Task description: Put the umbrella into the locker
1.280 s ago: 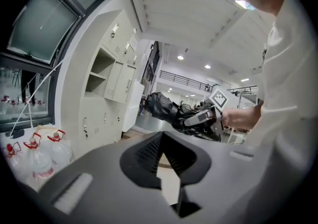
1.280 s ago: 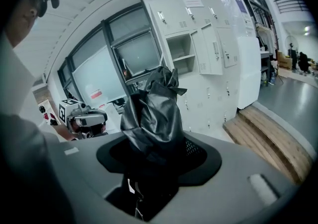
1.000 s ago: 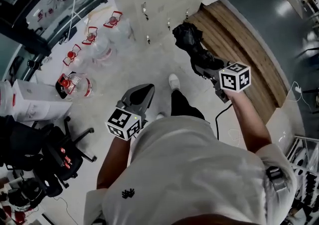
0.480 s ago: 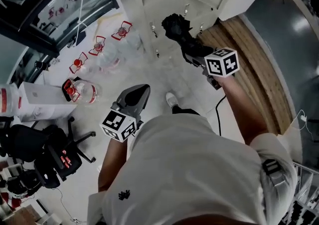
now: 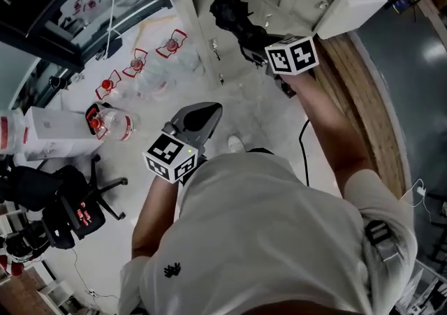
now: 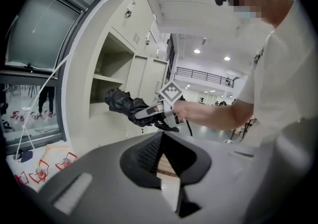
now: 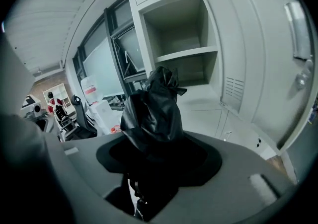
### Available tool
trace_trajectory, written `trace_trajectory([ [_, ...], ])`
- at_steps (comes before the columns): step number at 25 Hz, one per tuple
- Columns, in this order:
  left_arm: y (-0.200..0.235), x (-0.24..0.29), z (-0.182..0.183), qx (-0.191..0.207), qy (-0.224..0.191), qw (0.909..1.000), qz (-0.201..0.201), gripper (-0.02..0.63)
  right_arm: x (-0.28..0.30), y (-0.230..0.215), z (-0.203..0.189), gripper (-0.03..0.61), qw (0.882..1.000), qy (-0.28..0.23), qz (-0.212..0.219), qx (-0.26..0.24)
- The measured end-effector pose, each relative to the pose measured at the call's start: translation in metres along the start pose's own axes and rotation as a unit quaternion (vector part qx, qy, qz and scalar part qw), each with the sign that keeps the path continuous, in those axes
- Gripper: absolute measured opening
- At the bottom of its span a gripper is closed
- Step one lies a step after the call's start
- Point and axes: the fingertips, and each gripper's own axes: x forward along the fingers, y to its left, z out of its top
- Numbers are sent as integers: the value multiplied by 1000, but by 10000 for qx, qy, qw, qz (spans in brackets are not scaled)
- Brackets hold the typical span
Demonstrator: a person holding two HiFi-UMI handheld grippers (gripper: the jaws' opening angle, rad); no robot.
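Note:
A folded black umbrella (image 5: 232,15) sticks out ahead of my right gripper (image 5: 253,35), which is shut on its lower part. In the right gripper view the umbrella (image 7: 151,111) rises from between the jaws, pointing at the open grey locker compartment (image 7: 176,29) and its shelf (image 7: 188,54). The locker door (image 7: 258,44) stands swung open to the right. My left gripper (image 5: 207,112) hangs lower, near my body, with its jaws together and nothing in them. The left gripper view shows the umbrella (image 6: 123,104) in front of the open compartment (image 6: 112,69).
Large water bottles with red caps (image 5: 112,123) lie on the floor at left, beside a white box (image 5: 49,128) and a black office chair (image 5: 59,202). A wooden floor strip (image 5: 377,97) runs along the right. A cable (image 5: 304,146) trails on the floor.
Both hands have moved forward toward the locker. The umbrella's tip is now nearer the open compartment, and the locker door has come into fuller view.

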Motion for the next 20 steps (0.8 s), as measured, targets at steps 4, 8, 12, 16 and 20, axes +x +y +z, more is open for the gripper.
trace_trajectory([
  [4,1,26,14,38,23,9998,-204,55,30,-21,27,232,10000,25,-30,-85],
  [8,3,45,28,63,83,9994,-329,55,61,-38,58,232,9999,26,-81,-109],
  [12,4,57,37,-157,54,9986,-493,55,94,-59,81,232,9996,22,-239,-117],
  [16,16,59,41,-132,125,9991,-381,55,128,-80,103,232,9989,93,-408,-203],
  [20,32,56,41,-130,165,9996,-211,55,163,-97,122,232,9979,153,-569,-287],
])
